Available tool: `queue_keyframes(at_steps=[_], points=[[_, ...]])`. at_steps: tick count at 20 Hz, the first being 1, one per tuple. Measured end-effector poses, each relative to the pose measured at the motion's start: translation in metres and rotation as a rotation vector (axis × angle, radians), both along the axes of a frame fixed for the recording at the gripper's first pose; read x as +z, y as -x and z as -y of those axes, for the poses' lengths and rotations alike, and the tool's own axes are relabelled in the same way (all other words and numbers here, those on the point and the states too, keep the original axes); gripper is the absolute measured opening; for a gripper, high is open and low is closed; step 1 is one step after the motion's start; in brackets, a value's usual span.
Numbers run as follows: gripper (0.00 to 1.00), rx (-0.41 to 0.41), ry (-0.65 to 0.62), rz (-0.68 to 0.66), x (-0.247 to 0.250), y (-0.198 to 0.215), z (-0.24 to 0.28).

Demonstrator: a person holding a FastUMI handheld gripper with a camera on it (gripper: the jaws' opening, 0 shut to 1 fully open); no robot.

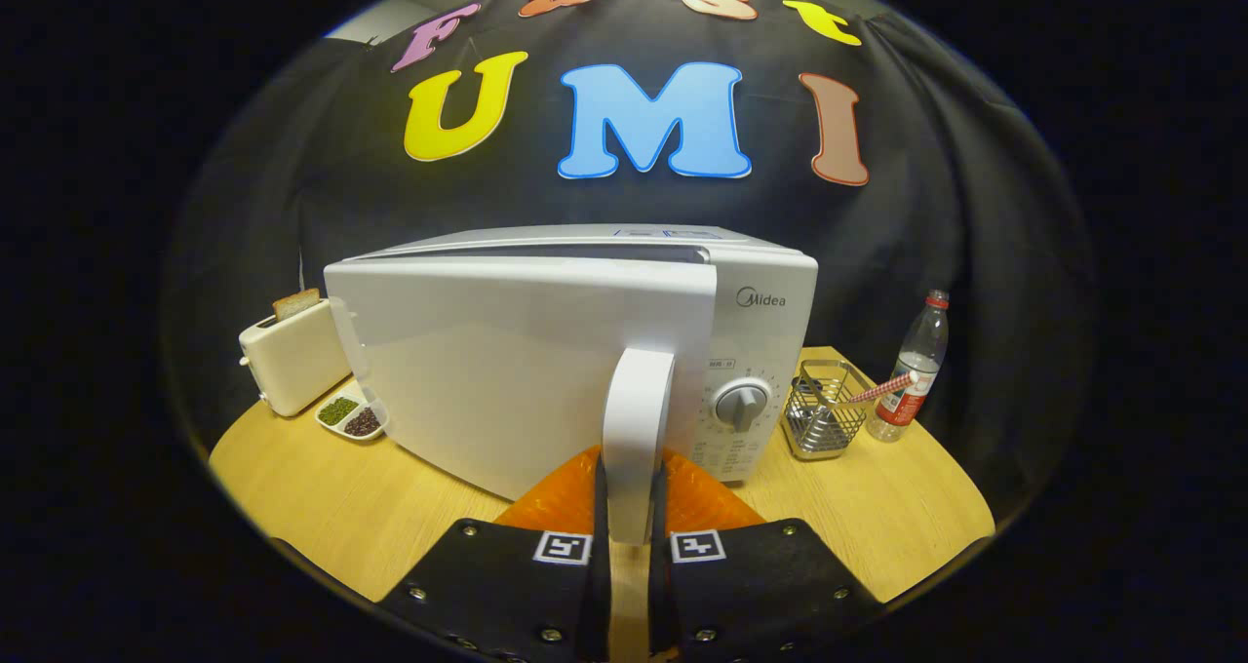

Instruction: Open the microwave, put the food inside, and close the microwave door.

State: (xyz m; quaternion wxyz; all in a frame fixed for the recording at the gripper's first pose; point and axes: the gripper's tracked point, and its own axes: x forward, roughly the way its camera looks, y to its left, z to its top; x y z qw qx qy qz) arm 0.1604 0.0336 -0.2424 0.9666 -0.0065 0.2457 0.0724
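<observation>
Right, my tool [632, 536] is clamped narrow on the microwave's door handle [638, 429], one finger pressing on each side of that upright white bar near its lower end. The door [507, 361] is swung partway out from the microwave [751, 351], its hinge side at my left beside the toaster, and its broad white face is turned toward me. I can see the dark gap along the top of the door where it has come away from the body. To the right of the handle the control panel shows, with a round grey dial [741, 405] on it. Under the door, just ahead of my fingers, sits something orange and glossy [702, 497] on the bench [877, 517]; I can't tell exactly what it is, as the door and handle cover much of it. Over on the left stands a cream toaster [292, 356] with a slice of bread [295, 303] sticking up from its slot, and just in front of it a small two-part dish [351, 416] with green and dark contents. On the right, a wire basket [824, 409] holds utensils, a red-and-white striped straw [882, 388] leans out of it, and a plastic bottle [912, 370] stands just beside it.
</observation>
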Motion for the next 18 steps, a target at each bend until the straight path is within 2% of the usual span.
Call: queue_keyframes(at_steps=[5,18], points=[[0.24,0.034,0.018,-0.022,0.002,0.035,-0.014],[0.25,0.018,0.026,-0.051,0.011,0.108,-0.054]])
